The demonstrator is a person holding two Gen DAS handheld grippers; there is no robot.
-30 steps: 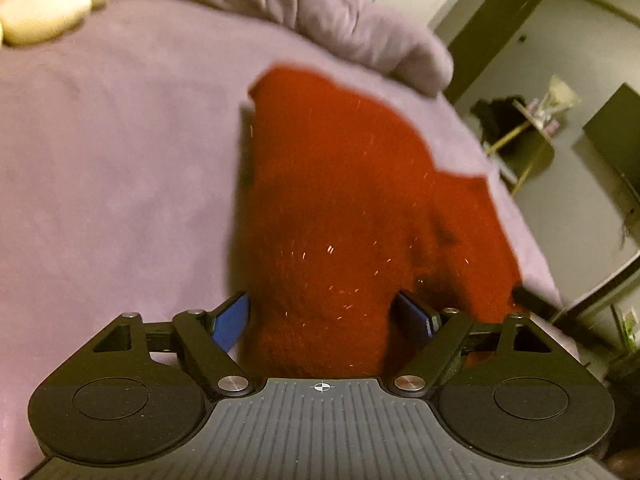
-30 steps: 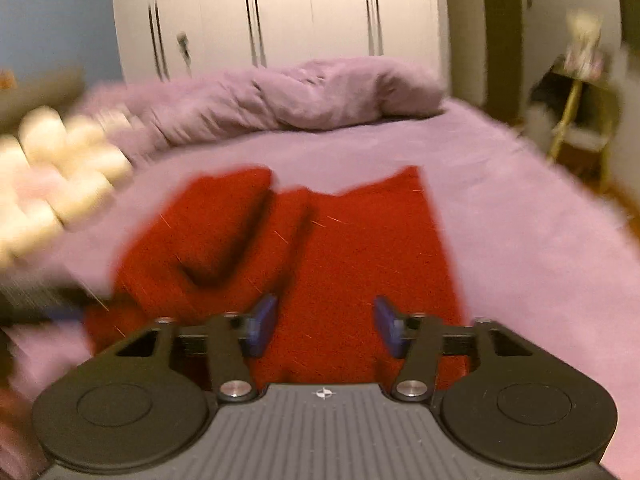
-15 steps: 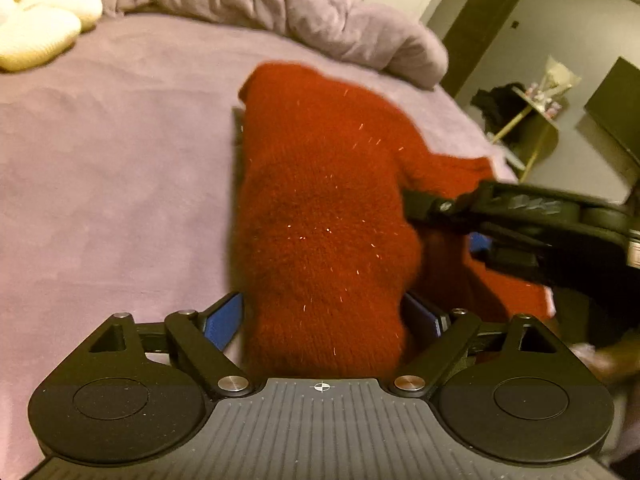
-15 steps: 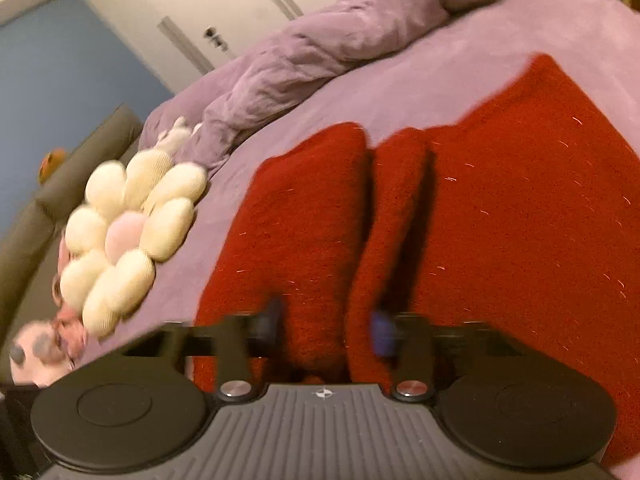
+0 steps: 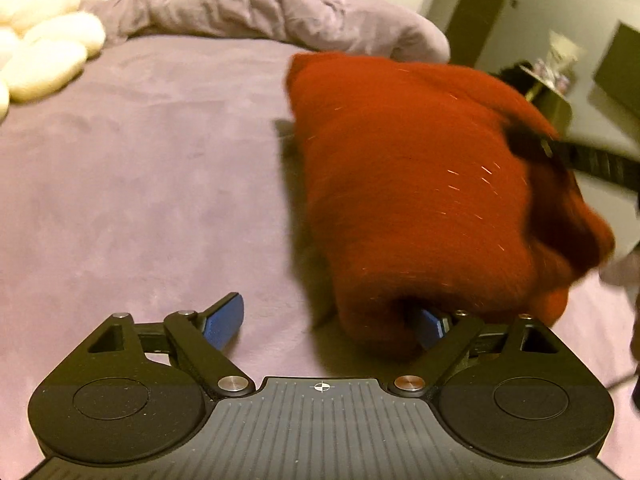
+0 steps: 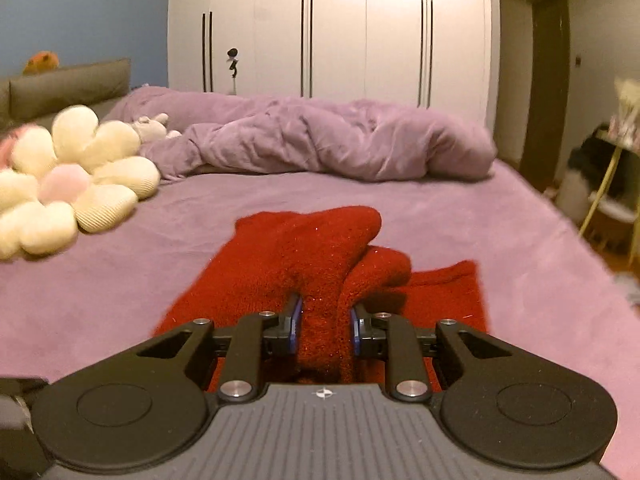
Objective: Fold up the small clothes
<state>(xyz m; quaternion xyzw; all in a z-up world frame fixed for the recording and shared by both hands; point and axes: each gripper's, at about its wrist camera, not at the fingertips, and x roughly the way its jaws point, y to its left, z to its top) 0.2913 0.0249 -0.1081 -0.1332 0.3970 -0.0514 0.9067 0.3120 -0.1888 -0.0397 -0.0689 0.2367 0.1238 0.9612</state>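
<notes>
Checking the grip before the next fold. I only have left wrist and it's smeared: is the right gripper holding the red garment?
Observer: Yes. The right gripper has its jaws pinched on a raised fold of the red garment.
Operator: Is the whole garment off the bed?
Observer: No. A flat section lies on the purple bed, to the right of the fold.
Operator: Is there a single layer in the grip?
Observer: It looks like more. Two ridges of fabric run side by side into the jaws.
</notes>
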